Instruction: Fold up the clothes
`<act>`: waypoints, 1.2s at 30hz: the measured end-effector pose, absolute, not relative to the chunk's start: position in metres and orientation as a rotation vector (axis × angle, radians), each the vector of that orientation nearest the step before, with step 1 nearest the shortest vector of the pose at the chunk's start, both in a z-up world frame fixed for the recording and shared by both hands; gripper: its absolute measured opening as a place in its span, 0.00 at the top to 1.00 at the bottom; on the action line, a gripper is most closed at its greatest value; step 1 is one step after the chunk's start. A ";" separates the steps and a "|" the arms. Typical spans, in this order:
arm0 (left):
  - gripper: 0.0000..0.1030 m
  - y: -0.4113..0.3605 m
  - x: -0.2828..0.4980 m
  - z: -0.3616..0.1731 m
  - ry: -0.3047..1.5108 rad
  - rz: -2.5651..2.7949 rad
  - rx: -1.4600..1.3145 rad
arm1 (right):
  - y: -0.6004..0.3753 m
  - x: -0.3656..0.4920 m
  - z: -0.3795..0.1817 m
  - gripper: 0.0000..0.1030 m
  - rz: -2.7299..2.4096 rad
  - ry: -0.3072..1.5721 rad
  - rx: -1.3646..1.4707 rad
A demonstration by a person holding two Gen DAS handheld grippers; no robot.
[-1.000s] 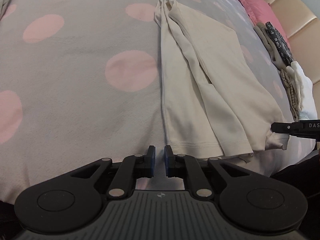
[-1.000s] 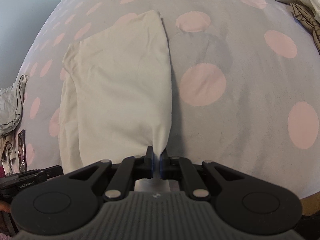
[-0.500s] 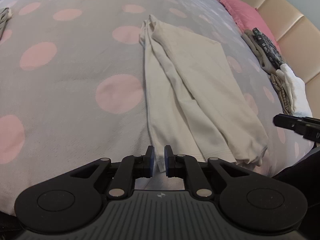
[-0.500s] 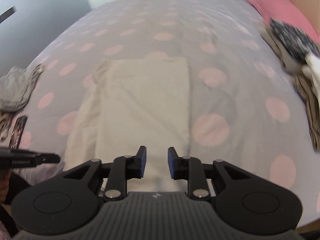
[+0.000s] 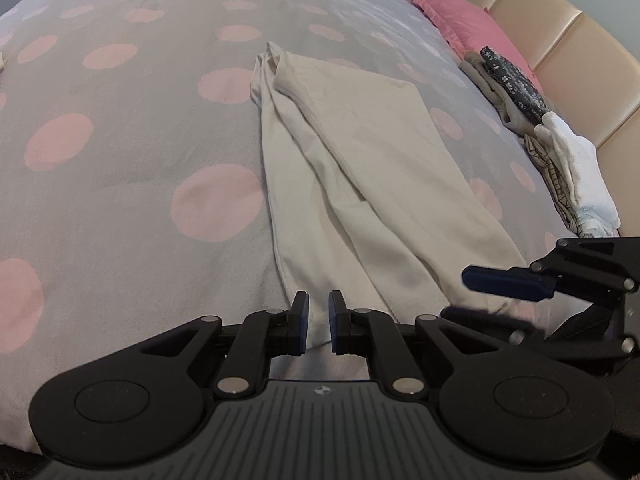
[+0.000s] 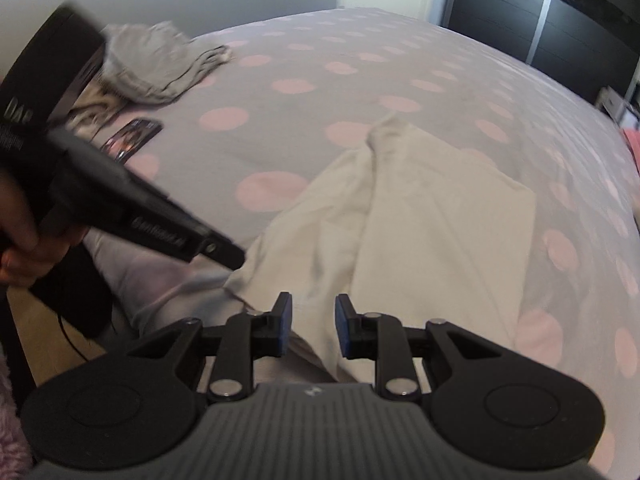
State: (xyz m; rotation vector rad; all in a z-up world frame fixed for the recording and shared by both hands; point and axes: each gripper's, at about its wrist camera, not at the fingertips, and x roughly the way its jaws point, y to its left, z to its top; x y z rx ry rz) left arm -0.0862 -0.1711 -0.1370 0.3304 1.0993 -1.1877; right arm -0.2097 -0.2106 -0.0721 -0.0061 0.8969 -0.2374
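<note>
Directly ahead of the left gripper (image 5: 318, 328), the cream garment (image 5: 360, 184) is lying folded lengthwise on the dotted bedspread (image 5: 120, 140); its pads are sitting nearly together, pinching nothing. The right gripper (image 6: 313, 330) is hovering over the hem, jaws parted and empty

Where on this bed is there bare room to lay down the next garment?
Widest free patch: the grey pink-dotted bedspread left of the folded cream garment. Crowded: the stacked folded clothes along the beige headboard, and the crumpled grey garment near the bed's edge.
</note>
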 end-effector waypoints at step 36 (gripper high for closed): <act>0.93 -0.180 -0.102 -0.153 1.087 -1.188 0.501 | -0.253 -0.213 -0.068 0.92 -0.416 0.826 0.067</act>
